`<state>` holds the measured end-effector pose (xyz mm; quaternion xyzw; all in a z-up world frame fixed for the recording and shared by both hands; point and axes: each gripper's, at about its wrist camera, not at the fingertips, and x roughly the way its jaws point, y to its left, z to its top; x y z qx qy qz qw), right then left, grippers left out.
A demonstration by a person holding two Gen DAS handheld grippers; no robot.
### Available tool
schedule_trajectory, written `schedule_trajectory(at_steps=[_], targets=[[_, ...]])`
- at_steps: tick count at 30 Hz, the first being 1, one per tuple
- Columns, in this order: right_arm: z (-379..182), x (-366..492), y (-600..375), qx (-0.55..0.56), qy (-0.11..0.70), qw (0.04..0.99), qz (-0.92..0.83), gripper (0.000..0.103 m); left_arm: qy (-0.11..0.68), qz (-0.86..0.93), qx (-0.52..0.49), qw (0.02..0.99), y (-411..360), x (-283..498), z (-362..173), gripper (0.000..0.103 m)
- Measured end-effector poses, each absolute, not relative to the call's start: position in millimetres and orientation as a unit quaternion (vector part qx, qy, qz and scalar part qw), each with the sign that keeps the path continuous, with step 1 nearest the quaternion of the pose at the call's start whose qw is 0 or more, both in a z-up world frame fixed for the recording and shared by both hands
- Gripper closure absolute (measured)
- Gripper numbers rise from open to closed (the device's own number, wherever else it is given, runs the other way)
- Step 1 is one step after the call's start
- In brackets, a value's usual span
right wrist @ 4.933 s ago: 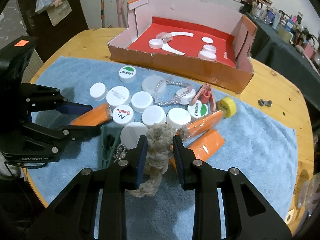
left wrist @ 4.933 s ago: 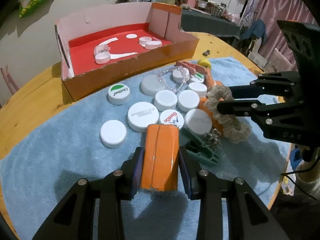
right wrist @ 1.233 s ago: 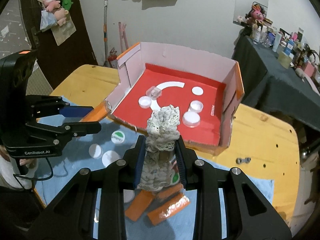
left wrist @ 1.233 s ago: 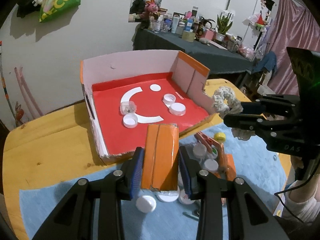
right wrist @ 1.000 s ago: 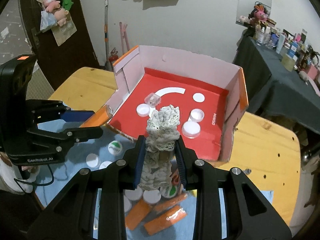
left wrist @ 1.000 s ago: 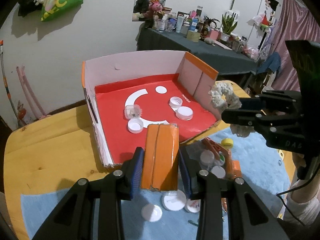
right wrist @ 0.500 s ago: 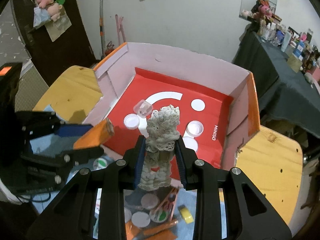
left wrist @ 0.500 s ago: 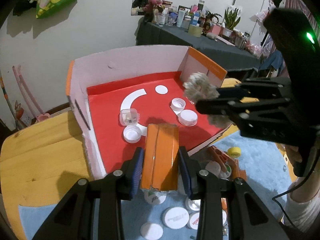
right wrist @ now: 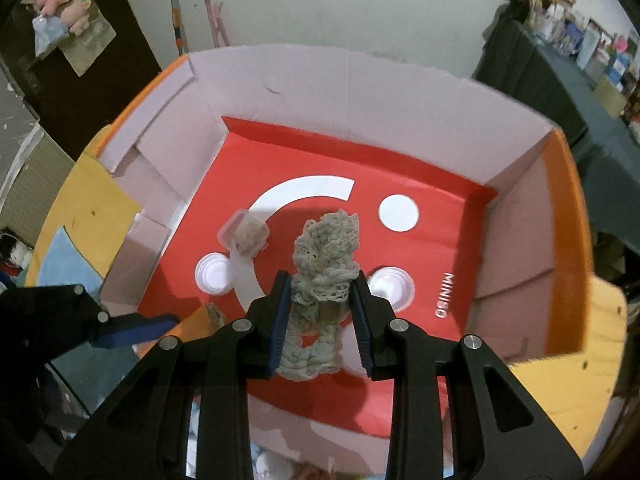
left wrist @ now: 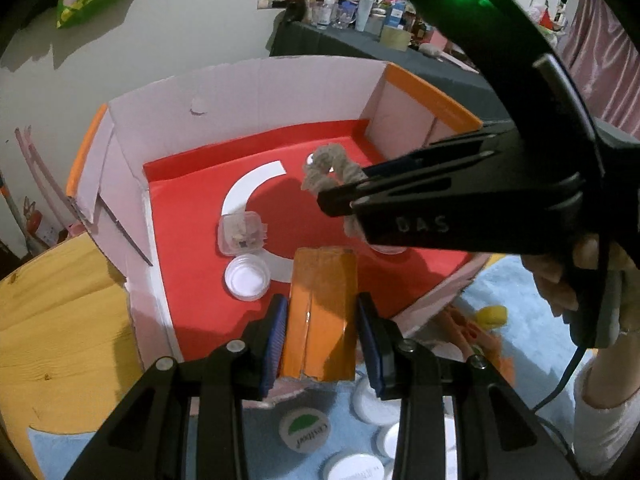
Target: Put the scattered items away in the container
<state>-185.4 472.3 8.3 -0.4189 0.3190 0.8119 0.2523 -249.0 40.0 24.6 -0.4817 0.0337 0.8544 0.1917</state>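
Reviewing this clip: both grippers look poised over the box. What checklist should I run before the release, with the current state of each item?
1. Right gripper shut on the crochet scrunchie: ok.
2. Scrunchie above the red floor of the cardboard box, inside its walls: ok.
3. Left gripper shut on the orange packet: ok.
4. Packet fully past the box's near wall: cannot tell; its far end is over the red floor, its near end hides the wall.
5. Drop spots free of the clear case and the white caps: cannot tell, a cap lies close beside the scrunchie.
6. Height above the floor: cannot tell.
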Motion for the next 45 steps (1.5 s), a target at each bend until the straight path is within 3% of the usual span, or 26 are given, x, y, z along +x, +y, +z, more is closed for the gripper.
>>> schedule_trajectory(at_steps=[19, 45], targets=[[-24, -186, 475, -0.438, 0.346, 0.245, 0.793, 0.075, 0.053, 0.847, -0.501, 0.169, 46, -266, 4, 0.065], [-27, -168, 463, -0.447, 0.337, 0.253, 0.789, 0.073, 0.059, 0.847, -0.504, 0.161, 47, -271, -5, 0.065]])
